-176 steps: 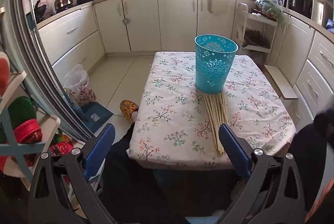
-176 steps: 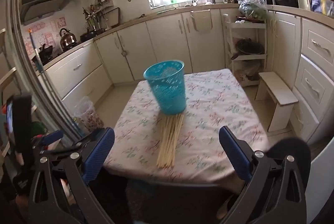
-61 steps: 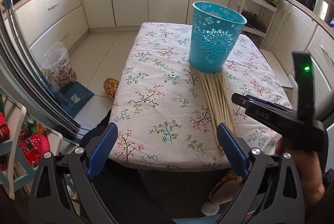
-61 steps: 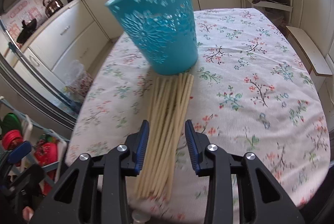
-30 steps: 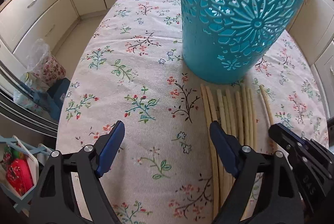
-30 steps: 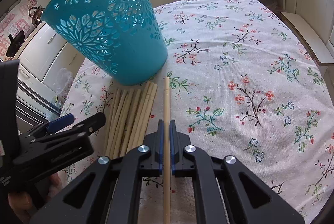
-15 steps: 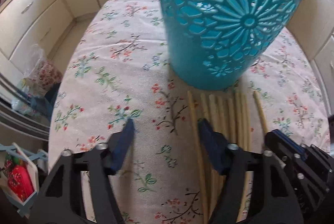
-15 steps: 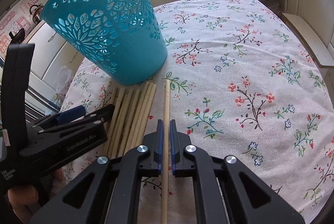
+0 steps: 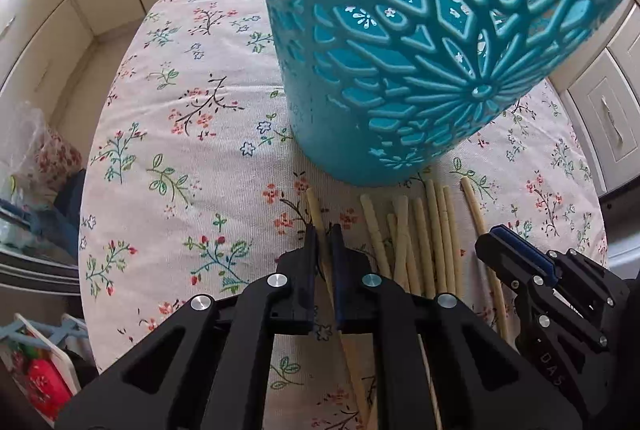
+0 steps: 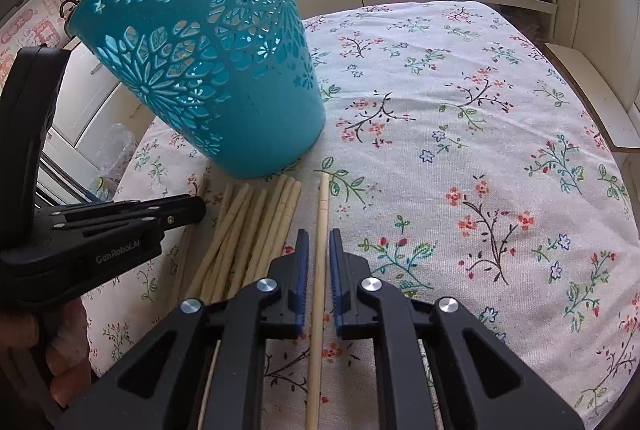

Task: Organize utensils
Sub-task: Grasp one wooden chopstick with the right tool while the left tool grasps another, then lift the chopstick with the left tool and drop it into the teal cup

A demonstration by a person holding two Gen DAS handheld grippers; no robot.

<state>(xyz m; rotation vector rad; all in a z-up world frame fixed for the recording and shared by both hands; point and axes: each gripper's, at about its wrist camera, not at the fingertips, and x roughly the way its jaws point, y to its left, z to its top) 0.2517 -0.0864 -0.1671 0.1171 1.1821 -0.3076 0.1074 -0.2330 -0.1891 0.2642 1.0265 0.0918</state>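
Pointing steeply down, left gripper point(image 9: 325, 230) clamped on one chopstick point(image 9: 315, 207), right gripper point(image 10: 319, 236) parted slightly around another chopstick point(image 10: 322, 205); left hand point(image 10: 60, 350) visible only from the right.

Left claw point(image 9: 323, 234) has just closed on a single chopstick point(image 9: 315, 207) at the left edge of the loose row of chopsticks point(image 9: 424, 230) on the floral-clothed surface point(image 9: 180, 149). Teal basket point(image 9: 400, 49) stands upright just beyond them. Right claw point(image 9: 496, 234) sits at right, apparently over the outermost stick point(image 9: 470, 197)
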